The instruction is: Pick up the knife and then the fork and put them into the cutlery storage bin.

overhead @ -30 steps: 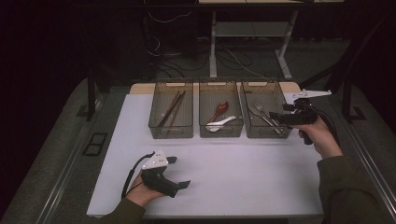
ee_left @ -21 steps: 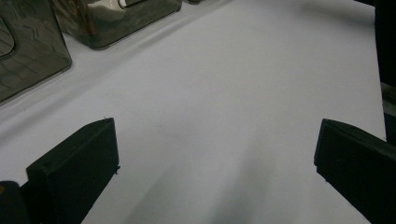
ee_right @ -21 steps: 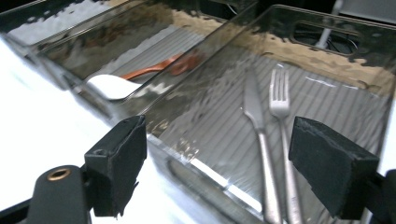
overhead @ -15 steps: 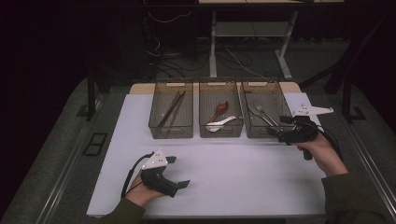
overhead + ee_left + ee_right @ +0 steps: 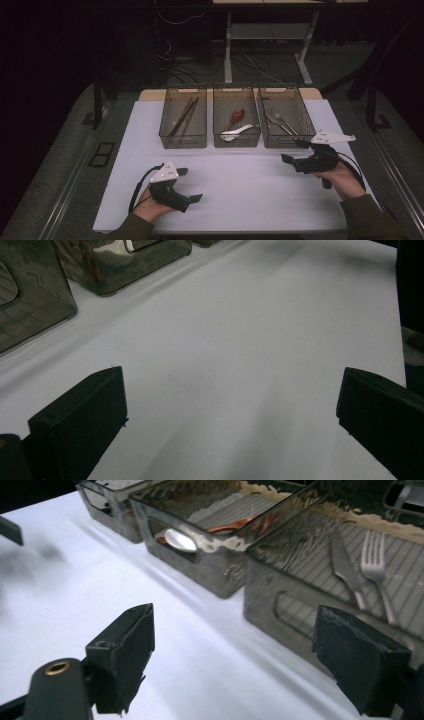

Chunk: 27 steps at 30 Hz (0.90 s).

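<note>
- The right gripper (image 5: 295,159), black with a grey three-cornered plate on top, sits low over the white table sheet (image 5: 240,185) just in front of the right-hand smoked see-through plastic bin (image 5: 286,122); its jaws have just been opening, stand released, and have nothing between them.
- In the right gripper view that bin's front wall (image 5: 280,615) lies close ahead of the jaws, with a metal knife (image 5: 345,565) and a metal fork (image 5: 375,565) lying side by side on its ribbed floor.
- The left gripper (image 5: 192,187), black with a white plate on top, rests at the near left of the sheet, well apart from the bins; its jaws are spread wide and empty over bare sheet (image 5: 240,365).
- The middle smoked bin (image 5: 236,122) holds a red spoon (image 5: 236,117) and a white ceramic spoon (image 5: 236,133), the two touching.
- The left smoked bin (image 5: 183,122) holds dark wooden chopsticks (image 5: 182,117) lying at a slant.
- The three bins stand in a row along the far edge of the sheet.
</note>
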Each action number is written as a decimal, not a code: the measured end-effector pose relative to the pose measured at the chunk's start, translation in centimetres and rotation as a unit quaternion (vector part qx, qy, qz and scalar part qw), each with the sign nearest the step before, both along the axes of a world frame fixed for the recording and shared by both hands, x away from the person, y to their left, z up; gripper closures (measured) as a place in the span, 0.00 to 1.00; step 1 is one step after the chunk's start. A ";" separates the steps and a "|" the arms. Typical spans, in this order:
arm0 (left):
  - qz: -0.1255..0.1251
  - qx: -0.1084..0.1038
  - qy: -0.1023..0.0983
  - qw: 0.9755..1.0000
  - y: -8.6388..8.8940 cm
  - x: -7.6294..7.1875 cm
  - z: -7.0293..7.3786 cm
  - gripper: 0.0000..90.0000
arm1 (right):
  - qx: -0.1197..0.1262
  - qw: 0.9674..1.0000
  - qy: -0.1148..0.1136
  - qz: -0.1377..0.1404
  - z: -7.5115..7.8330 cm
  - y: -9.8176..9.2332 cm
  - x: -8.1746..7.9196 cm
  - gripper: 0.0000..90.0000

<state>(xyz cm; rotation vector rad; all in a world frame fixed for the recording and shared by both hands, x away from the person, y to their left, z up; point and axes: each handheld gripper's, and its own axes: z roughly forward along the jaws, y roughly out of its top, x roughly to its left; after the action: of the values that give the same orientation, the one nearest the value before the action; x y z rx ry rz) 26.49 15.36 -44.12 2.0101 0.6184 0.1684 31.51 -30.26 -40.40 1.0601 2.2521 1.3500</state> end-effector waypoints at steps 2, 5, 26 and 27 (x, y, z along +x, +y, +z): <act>0.001 -0.002 0.000 1.000 0.0 0.0 0.0 0.00 | 0.002 1.000 -0.001 0.003 -0.3 0.1 -0.5 0.19; 0.001 0.000 -0.001 1.000 0.0 0.0 0.0 0.00 | 0.005 1.000 -0.003 0.007 -0.8 0.3 -1.2 0.19; 0.000 -0.001 0.000 1.000 -0.1 -0.3 0.1 0.00 | 0.030 0.999 0.003 0.033 -3.6 0.7 -5.7 0.19; -0.001 0.000 0.000 1.000 -0.1 -0.3 0.1 0.00 | 0.031 0.999 0.002 0.032 -3.7 0.7 -5.8 0.19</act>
<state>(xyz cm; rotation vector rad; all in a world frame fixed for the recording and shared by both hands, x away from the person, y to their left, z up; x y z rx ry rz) 26.21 15.29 -44.03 2.0100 0.6161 0.1676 25.71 -29.58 -44.05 1.0195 2.2785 1.4523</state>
